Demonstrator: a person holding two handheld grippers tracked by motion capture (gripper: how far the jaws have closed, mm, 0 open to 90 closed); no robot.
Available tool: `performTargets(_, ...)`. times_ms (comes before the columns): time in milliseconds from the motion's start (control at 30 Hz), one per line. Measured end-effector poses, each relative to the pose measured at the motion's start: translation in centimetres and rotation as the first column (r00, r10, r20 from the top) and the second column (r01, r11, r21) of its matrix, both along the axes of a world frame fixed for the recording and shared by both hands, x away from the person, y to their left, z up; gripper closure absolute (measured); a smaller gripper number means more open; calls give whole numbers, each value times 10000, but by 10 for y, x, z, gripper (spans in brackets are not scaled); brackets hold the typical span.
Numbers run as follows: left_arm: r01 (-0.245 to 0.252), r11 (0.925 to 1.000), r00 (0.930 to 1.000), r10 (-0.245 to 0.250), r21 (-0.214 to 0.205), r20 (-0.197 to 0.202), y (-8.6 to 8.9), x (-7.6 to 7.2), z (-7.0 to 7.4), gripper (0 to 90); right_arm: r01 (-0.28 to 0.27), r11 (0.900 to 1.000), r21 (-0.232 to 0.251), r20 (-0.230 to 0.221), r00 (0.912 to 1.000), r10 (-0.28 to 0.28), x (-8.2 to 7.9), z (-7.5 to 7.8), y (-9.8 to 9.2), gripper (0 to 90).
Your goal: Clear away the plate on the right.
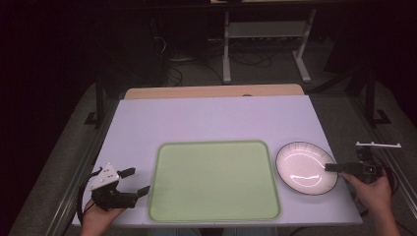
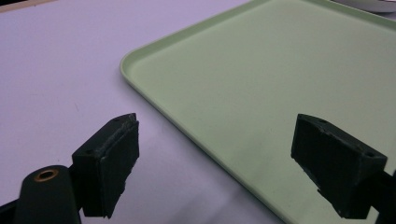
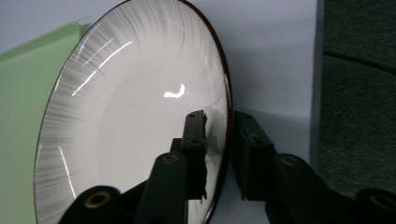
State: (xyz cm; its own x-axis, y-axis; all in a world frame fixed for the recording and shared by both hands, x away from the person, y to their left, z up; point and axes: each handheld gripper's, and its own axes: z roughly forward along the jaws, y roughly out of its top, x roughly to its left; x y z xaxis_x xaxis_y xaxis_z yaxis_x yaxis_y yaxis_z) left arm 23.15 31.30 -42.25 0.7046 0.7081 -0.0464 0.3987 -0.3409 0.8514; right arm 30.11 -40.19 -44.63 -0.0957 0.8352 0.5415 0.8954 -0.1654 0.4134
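A white plate with a dark rim and fine grey streaks lies on the table just right of a pale green tray. My right gripper reaches in from the right onto the plate's near right rim. In the right gripper view, one jaw lies inside the plate and the other outside, so my right gripper is shut on the rim. My left gripper stands open and holds nothing, just left of the tray. Its wide-apart jaws, my left gripper, straddle the tray's left edge.
The white table has bare room behind the tray and plate. Its right edge runs close to the plate, with dark floor beyond. A wooden strip lines the far edge. Table legs and cables stand farther back.
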Motion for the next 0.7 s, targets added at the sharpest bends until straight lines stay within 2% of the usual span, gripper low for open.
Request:
performTargets(133,36,10000,10000,-36,32,-9,-1,0,0,151,70,9999,133,-97,9999,-69,1,0,-1,782)
performTargets(400,47,10000,10000,-47,39,-21,-1,0,-1,151,280,9963,812,-139,9995,-269,-1,-4,-8,814)
performTargets(700,14,10000,10000,-13,46,-47,-1,1,-1,151,433,9936,1040,-272,9988,-407,-2,-5,-9,824)
